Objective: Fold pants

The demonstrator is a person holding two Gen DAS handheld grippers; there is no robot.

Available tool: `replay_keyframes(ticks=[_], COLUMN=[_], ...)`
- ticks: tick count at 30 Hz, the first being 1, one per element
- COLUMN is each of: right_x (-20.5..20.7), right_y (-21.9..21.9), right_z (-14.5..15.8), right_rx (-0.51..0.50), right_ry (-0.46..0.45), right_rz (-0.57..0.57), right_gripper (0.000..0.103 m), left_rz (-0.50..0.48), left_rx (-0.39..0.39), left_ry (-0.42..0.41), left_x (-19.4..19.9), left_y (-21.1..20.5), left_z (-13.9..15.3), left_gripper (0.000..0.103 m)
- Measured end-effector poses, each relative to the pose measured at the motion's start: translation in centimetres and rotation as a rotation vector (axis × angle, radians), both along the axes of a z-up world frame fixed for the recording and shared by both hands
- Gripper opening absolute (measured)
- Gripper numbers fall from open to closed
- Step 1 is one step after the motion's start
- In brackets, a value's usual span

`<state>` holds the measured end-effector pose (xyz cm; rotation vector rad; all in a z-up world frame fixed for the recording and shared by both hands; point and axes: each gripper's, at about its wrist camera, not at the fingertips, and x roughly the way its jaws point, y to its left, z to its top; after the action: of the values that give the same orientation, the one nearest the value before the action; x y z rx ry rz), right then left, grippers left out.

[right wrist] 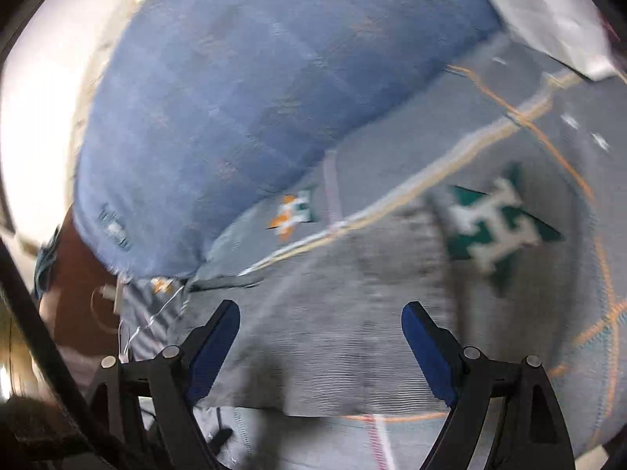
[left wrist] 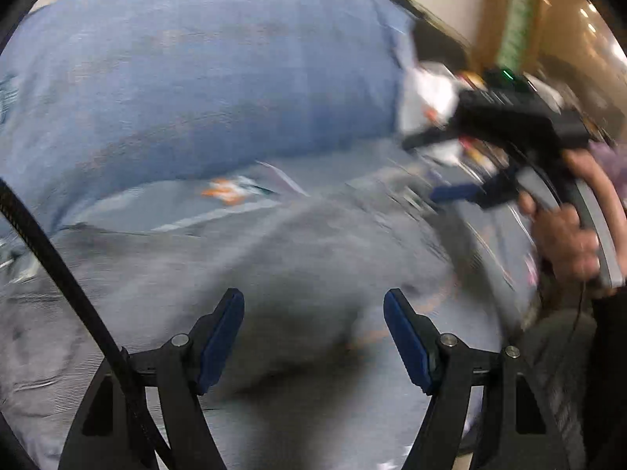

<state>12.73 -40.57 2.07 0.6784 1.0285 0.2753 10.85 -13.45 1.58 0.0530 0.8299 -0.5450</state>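
Note:
Grey, finely striped pants (right wrist: 352, 333) lie flat on a bedspread (right wrist: 548, 149), with a straight edge near the bottom of the right wrist view. My right gripper (right wrist: 321, 309) hovers over them, open, with nothing between its blue pads. In the left wrist view the pants (left wrist: 274, 266) show as a blurred dark grey sheet under my left gripper (left wrist: 313, 301), which is also open and holds nothing. The right gripper (left wrist: 427, 168) appears at the right of that view, jaws apart, held by a hand (left wrist: 568, 235). Both views are smeared by motion.
A large blue pillow or quilt (left wrist: 196, 78) lies behind the pants, also the blue bulk (right wrist: 254, 98) in the right wrist view. The bedspread carries green and orange motifs (right wrist: 497, 227). A white item (right wrist: 548, 11) lies at the far right. A black cable (left wrist: 58, 266) crosses the left.

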Motion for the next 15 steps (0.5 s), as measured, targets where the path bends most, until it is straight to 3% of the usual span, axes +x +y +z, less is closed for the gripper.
replay_keyframes(ticks=[4,8,10,15], right_x=[-0.2,-0.5,-0.6,-0.7], right_y=[-2.9,-4.4,-4.5,-4.1], right_z=[-1.1,-1.0,-0.6,-0.5], right_rx=[0.03,0.075,0.088,0.111], right_ry=[0.047,0.043,0.032,0.026], right_rz=[-0.047,-0.08,-0.087,-0.08], right_gripper=[0.087,0.087,0.087,0.087], left_rz=[-0.044,0.072,0.108,0.159], left_rx=[-0.103,-0.309,-0.402,-0.396], left_ry=[0.212,0.427,0.488,0.574], left_x=[1.2,2.7,2.6,3.2], left_y=[-2.6,-2.7,-2.9,-5.8], left_z=[-2.2,-5.0,-5.6,-7.1], left_gripper=[0.074,0.074,0.074,0.074])
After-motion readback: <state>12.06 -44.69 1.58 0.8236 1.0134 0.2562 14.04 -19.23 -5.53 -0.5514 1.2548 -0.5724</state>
